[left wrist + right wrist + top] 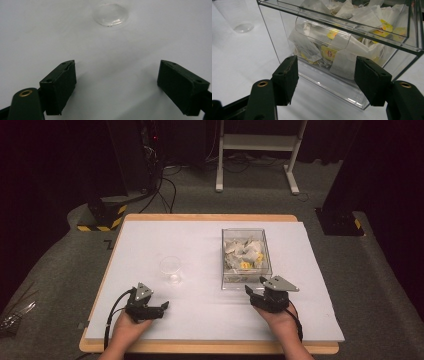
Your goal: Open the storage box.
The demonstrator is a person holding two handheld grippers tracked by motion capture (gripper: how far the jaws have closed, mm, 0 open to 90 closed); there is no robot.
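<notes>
A clear plastic box [246,283] holding several tea bags [244,252] stands right of the white board's middle. A clear empty cup [171,269] stands upright to its left. My right gripper [255,286] sits just in front of the box's near wall. In the right gripper view its jaws [325,77] are open with nothing between them, facing the box wall [277,37] and the tea bags [342,62]. My left gripper [165,306] rests low on the board, near and left of the cup. Its jaws [117,82] are wide open and empty, with the cup [111,13] ahead.
The white board [200,235] lies on a wooden table [210,347]. Behind the table stand a white frame's legs [219,185], a yellow-and-black striped base [102,217] at the back left and a black base [340,222] at the right. The cup [237,15] shows left of the box.
</notes>
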